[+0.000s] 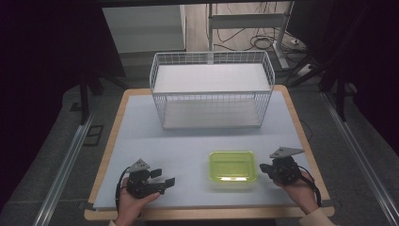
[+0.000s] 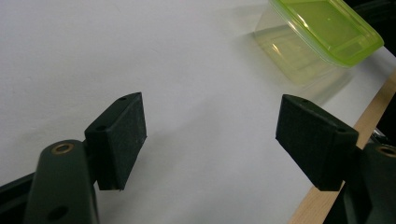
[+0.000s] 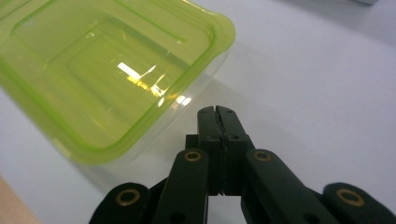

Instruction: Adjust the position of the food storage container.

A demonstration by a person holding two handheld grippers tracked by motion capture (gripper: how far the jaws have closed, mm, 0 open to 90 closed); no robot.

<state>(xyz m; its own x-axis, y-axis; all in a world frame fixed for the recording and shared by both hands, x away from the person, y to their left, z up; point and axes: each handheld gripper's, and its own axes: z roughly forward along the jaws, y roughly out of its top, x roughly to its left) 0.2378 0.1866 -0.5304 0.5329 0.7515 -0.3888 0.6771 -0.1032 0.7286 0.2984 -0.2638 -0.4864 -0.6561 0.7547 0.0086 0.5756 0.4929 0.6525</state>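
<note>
Nearest, right hand-held gripper (image 3: 217,112), jaws pressed together on nothing, just beside the green-lidded plastic container (image 3: 112,74) on the white surface (image 1: 188,141). Left hand-held gripper (image 1: 162,176) spread wide, empty, well apart from it.

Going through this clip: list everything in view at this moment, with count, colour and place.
container: one, clear body with a lime-green lid on, near edge of the table, right of centre
wire basket: one, white, far half of the table, a white board inside as a shelf
table: one, pale grey top with a wooden edge
cables: several, dark, on the floor beyond the table
left gripper: one, black, jaws open with nothing between them, near left of the table, held in the left hand
right gripper: one, black, jaws shut on nothing, just right of the container, held in the right hand
</note>
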